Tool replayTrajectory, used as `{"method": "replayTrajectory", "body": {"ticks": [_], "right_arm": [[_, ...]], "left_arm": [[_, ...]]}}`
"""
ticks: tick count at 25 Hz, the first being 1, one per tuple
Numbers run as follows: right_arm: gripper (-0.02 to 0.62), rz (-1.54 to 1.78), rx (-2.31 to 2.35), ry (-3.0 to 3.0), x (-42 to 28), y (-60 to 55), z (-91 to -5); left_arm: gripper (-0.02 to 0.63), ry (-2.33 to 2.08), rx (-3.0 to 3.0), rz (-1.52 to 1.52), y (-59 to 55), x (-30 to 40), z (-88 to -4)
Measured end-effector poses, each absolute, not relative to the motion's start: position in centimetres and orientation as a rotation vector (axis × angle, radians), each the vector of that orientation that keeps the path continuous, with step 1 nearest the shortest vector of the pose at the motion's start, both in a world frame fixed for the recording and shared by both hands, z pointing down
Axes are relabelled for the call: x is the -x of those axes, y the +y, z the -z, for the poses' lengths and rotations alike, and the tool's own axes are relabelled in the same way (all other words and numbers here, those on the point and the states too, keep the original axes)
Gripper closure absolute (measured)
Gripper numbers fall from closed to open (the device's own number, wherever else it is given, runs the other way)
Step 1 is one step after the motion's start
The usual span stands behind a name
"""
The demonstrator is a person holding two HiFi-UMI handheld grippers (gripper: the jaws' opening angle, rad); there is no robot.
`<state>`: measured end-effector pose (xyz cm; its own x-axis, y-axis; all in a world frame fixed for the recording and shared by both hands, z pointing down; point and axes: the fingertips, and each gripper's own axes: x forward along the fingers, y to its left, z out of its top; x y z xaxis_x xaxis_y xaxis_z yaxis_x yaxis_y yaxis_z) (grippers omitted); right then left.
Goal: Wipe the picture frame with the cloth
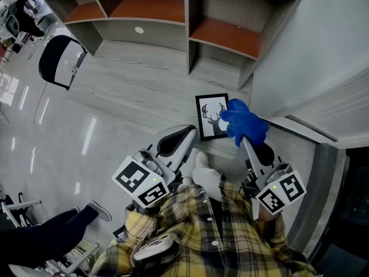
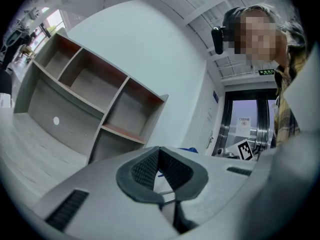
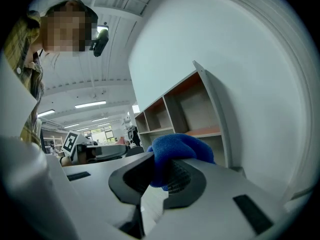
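In the head view a small black picture frame [image 1: 211, 116] with a deer-antler print hangs in the air in front of me. My left gripper [image 1: 194, 133] meets its lower left edge, and the jaws are shut on it. In the left gripper view [image 2: 161, 173] the pads close on a thin pale edge. My right gripper [image 1: 244, 136] is shut on a blue cloth [image 1: 244, 120], which bunches over the jaw tips and touches the frame's right edge. The right gripper view [image 3: 159, 178] shows the cloth [image 3: 180, 148] bulging out above the pads.
A grey shelf unit [image 1: 173, 10] with brown boards stands ahead on the pale wood floor. A black chair [image 1: 60, 59] is at the left, and a white wall [image 1: 311, 51] rises close on the right. Another person's leg and shoe [image 1: 63, 224] show at the lower left.
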<state>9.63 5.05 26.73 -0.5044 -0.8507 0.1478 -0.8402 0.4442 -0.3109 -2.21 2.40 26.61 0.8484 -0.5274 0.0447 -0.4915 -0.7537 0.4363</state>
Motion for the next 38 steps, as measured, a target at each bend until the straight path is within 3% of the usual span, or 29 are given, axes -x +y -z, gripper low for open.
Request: {"method": "replayTrajectory", "body": {"ticks": [22, 38], "right_arm": [[0.545, 0.653, 1.613, 2.596, -13.6, -3.4, -28.9], [0.544, 0.928, 1.638, 2.573, -12.8, -4.7, -35.6]], "left_arm": [[0.601, -0.721, -2.613, -0.06, -8.1, -2.0, -28.5], [0.594, -0.663, -2.315, -0.5, -13.1, -1.8, -45.1]]}}
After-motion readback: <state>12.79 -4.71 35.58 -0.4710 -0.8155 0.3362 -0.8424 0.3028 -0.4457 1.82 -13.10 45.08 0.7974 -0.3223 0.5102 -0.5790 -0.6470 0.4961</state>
